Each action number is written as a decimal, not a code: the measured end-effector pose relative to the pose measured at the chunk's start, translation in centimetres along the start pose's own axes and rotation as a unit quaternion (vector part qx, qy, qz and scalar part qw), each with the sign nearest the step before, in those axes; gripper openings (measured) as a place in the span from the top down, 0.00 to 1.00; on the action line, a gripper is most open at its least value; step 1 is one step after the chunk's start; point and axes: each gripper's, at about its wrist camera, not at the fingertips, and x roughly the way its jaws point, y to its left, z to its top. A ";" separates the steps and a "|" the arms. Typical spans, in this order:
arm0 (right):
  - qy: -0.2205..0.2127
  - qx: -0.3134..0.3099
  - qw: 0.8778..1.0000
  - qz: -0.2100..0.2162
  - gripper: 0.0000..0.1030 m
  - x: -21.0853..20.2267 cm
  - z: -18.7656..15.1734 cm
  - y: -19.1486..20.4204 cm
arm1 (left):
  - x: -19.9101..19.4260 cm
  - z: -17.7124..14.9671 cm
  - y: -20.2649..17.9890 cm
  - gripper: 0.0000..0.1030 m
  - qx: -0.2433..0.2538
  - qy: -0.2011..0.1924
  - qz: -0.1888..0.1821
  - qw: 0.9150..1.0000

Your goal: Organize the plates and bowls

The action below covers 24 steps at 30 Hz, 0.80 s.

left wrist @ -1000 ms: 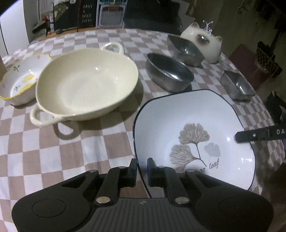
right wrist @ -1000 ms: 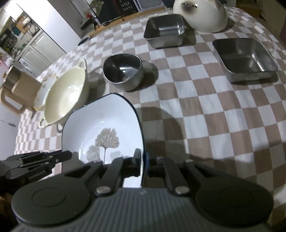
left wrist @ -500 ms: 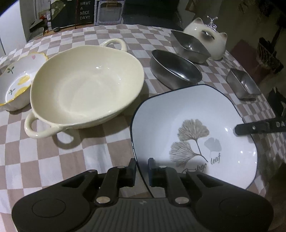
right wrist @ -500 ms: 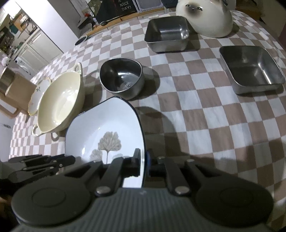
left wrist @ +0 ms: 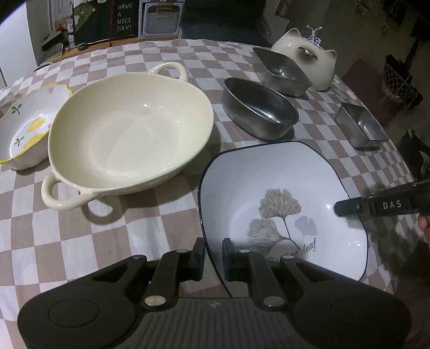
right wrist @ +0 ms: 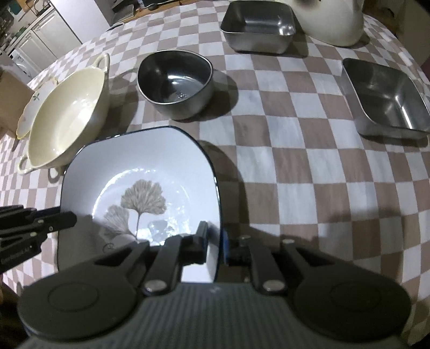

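Observation:
A white square plate with a dark rim and a ginkgo leaf print (left wrist: 282, 198) is held above the checkered table by both grippers. My left gripper (left wrist: 213, 251) is shut on its near left rim. My right gripper (right wrist: 215, 239) is shut on the opposite rim of the plate (right wrist: 139, 193); it also shows at the right of the left wrist view (left wrist: 349, 208). A large cream two-handled bowl (left wrist: 129, 134) sits just left of the plate. A small flowered bowl (left wrist: 24, 131) stands beside it.
A round steel bowl (right wrist: 176, 83) stands behind the plate. Two square steel trays (right wrist: 259, 25) (right wrist: 387, 99) and a cream cat-shaped jar (left wrist: 306, 59) sit farther back and right. The table edge drops off at the right (left wrist: 403, 166).
Both grippers have carried the plate forward and to the left, closer to the cream bowl and the round steel bowl. Both grips on the rim stay the same.

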 end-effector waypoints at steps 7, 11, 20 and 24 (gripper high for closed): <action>-0.005 -0.008 1.000 -0.001 0.87 0.3 0.1 -0.2 | 0.0 0.0 0.0 0.87 -0.010 0.009 0.000 1.000; -0.009 -0.011 1.000 0.000 0.87 0.2 0.0 -0.1 | 0.3 0.0 0.1 0.87 -0.020 0.020 -0.001 1.000; -0.014 -0.028 1.000 0.000 0.86 0.0 -0.2 -0.2 | 0.4 -0.2 0.3 0.85 -0.042 0.034 -0.004 0.999; -0.016 -0.035 0.999 0.001 0.85 0.0 -0.3 -0.1 | 0.4 -0.3 0.4 0.81 -0.050 0.041 0.000 0.998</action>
